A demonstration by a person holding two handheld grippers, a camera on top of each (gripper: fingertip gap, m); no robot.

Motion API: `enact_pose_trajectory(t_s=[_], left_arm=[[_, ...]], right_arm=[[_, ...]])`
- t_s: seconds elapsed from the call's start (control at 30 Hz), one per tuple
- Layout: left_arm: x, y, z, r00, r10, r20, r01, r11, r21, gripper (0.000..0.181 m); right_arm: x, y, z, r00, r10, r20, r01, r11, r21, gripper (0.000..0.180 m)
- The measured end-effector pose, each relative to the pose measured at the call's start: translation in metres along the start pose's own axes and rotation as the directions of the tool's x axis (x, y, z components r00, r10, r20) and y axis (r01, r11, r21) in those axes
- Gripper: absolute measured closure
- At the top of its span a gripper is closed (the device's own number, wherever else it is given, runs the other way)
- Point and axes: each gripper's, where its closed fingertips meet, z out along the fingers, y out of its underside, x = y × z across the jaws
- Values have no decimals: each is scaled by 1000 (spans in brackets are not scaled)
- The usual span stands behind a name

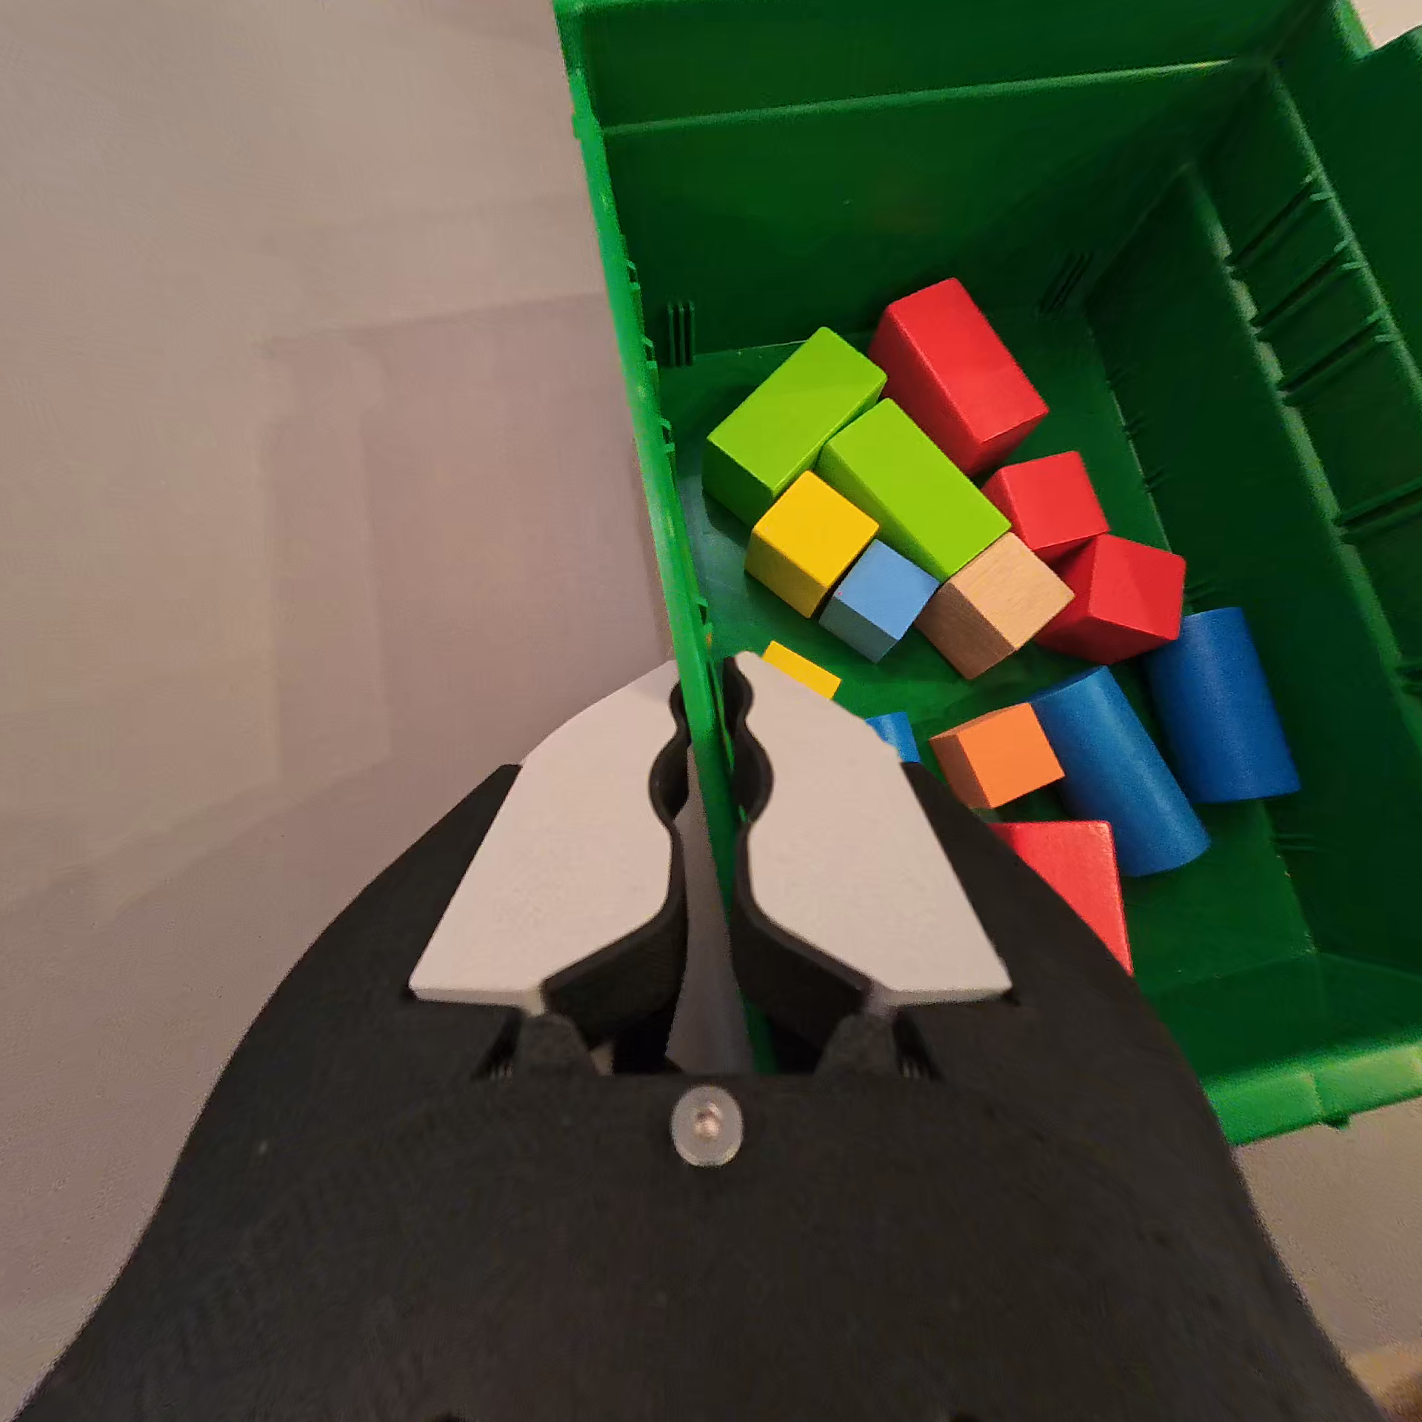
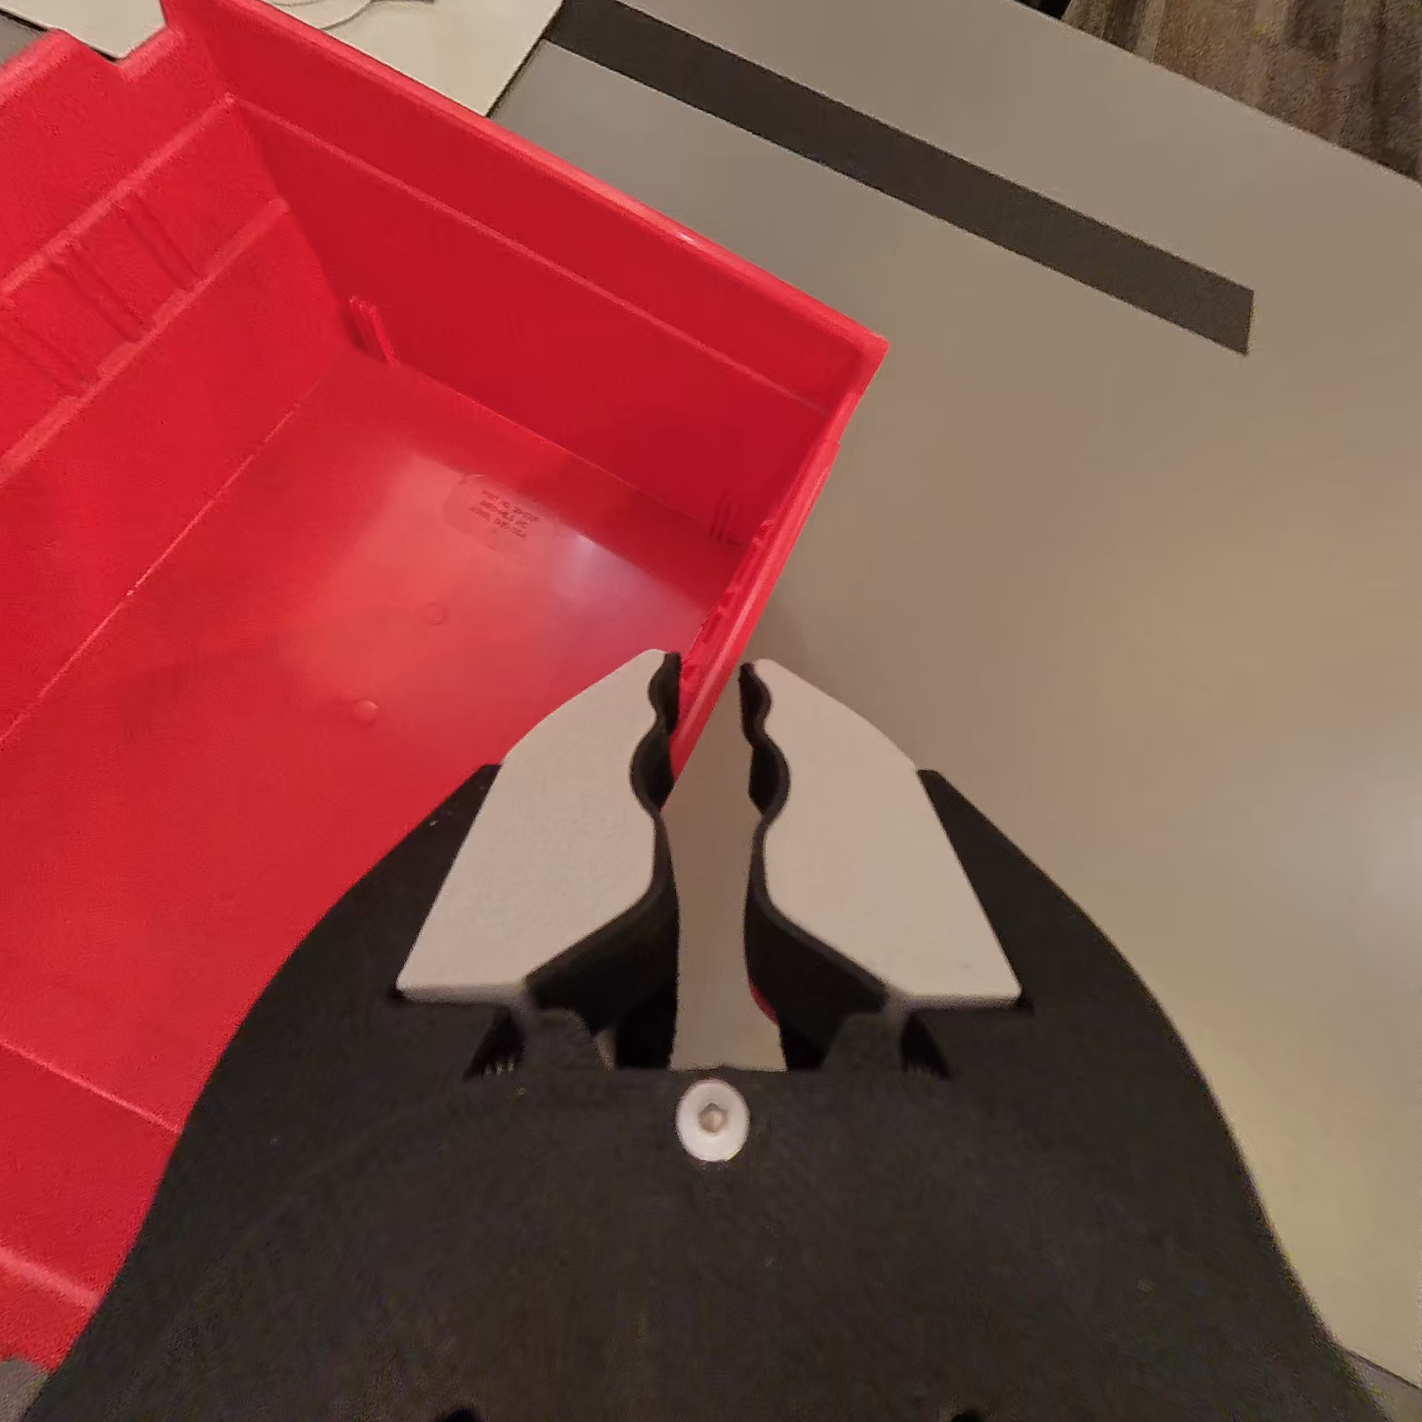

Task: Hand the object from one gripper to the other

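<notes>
In the left wrist view a green bin (image 1: pixel 846 215) holds several wooden blocks: two light green bricks (image 1: pixel 792 415), red blocks (image 1: pixel 958 369), a yellow cube (image 1: pixel 812 539), a light blue cube (image 1: pixel 877 600), a plain wood cube (image 1: pixel 993 604), an orange cube (image 1: pixel 996 754) and blue cylinders (image 1: pixel 1116 777). My left gripper (image 1: pixel 702 677) hovers above the bin's left wall, jaws nearly together and empty. In the right wrist view my right gripper (image 2: pixel 709 665) hovers above the right wall of an empty red bin (image 2: pixel 385 615), jaws nearly together and empty.
Both bins stand on a grey table (image 2: pixel 1077 615). A black strip (image 2: pixel 923 177) runs across the table behind the red bin. Bare table (image 1: pixel 308 462) lies left of the green bin. A second yellow block (image 1: pixel 804 669) is partly hidden behind my left finger. Across from one pair of fingers to the other is roughly 65 cm.
</notes>
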Motion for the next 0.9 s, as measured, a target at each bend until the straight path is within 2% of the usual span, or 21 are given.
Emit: enact_pose_trajectory(t_s=[0.07,0.2,0.3,0.4,0.5,0.57,0.63,0.7,0.8,0.9], left_arm=[[-1,-1,-4,1000,7,0,-7,1000,8,160],[-5,-14,-17,1000,2,16,-3,998,61,135],[-4,-35,-32,994,76,76,-85,990,117,133],[22,-61,-42,982,172,81,-185,965,187,132],[77,-81,-32,974,219,-57,-203,957,207,125],[98,-86,-12,956,288,-55,-278,949,147,125],[103,-85,18,947,320,-27,-319,946,49,133],[111,-76,50,955,275,-112,-281,959,-41,150],[112,-67,84,972,189,-143,-210,965,-154,150],[103,-64,101,977,206,-61,-215,950,-227,142]], right_arm=[[3,-1,-1,1000,-2,-14,2,1000,5,154],[11,-8,-3,998,14,-54,-12,999,47,145],[9,-9,-1,998,-1,-59,3,999,42,141],[10,-12,-1,996,-13,-84,17,998,55,140],[10,-13,-1,996,-9,-91,14,998,55,140],[10,-13,-2,995,-9,-95,14,999,51,140],[10,-14,-2,995,-8,-101,13,999,53,140],[11,-15,-3,995,-10,-102,16,999,52,140],[13,-16,-5,994,-1,-106,8,998,63,139],[16,-17,-6,994,7,-108,0,997,73,139]])
